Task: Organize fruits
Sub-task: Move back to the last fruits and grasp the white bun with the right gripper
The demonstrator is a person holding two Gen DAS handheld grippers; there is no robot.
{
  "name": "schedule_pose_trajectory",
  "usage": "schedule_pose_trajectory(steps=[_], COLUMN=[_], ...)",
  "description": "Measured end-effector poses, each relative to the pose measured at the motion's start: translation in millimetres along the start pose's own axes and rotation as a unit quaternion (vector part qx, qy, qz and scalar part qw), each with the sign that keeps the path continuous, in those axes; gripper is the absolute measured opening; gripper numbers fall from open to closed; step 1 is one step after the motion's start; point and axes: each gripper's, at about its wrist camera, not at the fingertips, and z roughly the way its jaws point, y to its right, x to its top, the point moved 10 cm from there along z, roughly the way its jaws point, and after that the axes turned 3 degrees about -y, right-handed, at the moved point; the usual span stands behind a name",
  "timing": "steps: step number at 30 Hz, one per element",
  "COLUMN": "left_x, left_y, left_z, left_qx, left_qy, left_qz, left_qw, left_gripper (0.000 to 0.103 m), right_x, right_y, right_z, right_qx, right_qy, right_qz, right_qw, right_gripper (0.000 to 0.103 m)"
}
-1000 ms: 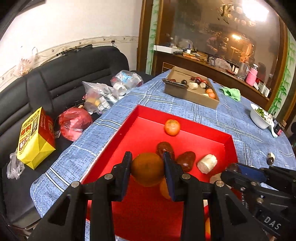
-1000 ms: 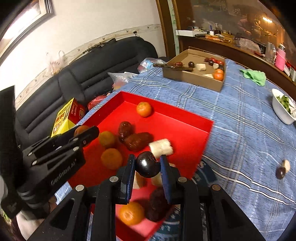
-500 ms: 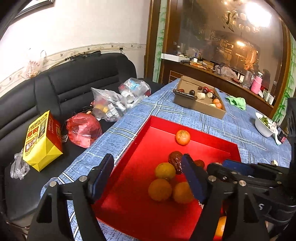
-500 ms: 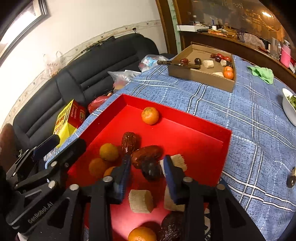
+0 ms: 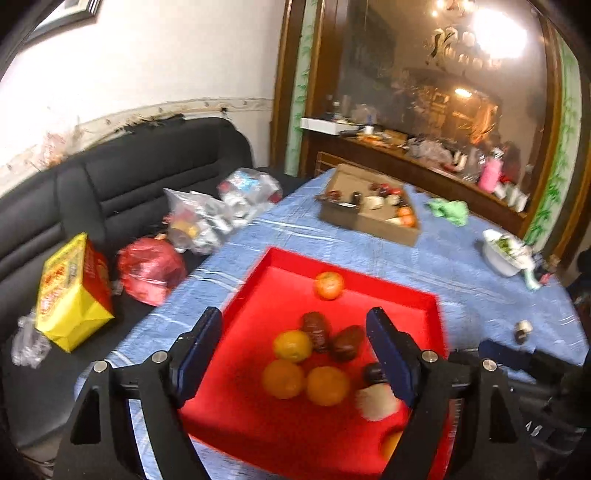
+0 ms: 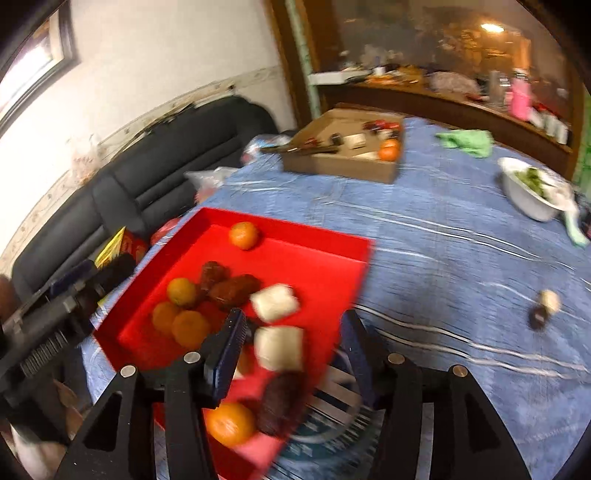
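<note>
Both tools, left (image 5: 295, 343) and right (image 6: 291, 350), wide apart, empty, over red tray (image 5: 369, 288) of oranges (image 5: 291, 345).

My feed is lit warm from a flaring ceiling lamp (image 5: 498, 22) upper right; a window (image 6: 33, 62) glows at left in the right view. Both views smear with motion blur, worst on the tray (image 6: 291, 236) and cloth (image 6: 443, 236). Fisheye bends the edges; corners go black.
</note>
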Motion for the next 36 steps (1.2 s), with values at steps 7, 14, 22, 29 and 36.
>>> schedule_pose_trajectory(steps=[7, 14, 22, 29, 36], left_x=[-6.3, -30.5, -56.4, -66.8, -73.7], left_y=[70.9, 145.8, 185.2, 219.8, 254.4], left_z=[-18.4, -19.2, -9.4, 3.2, 4.9], left_qx=[-0.053, -0.137, -0.172, -0.178, -0.191], left_qy=[0.002, -0.048, -0.102, -0.120, -0.106], left_qz=[0.058, 0.106, 0.115, 0.140, 0.183], left_qw=[0.9969, 0.9837, 0.9730, 0.9666, 0.9587], left_gripper=[0.083, 0.083, 0.083, 0.083, 0.083], right_x=[-24.4, -44.1, -64.5, -43.7, -9.2], right_y=[73.8, 129.4, 250.9, 294.9, 292.2], right_z=[-34.0, -66.3, -93.9, -74.8, -26.9], right_qx=[-0.027, -0.043, -0.099, -0.083, -0.046], right_qy=[0.009, 0.023, 0.021, 0.019, 0.007], right_qz=[0.070, 0.104, 0.174, 0.198, 0.203], right_qw=[0.997, 0.993, 0.980, 0.976, 0.978], right_gripper=[0.061, 0.061, 0.066, 0.057, 0.052])
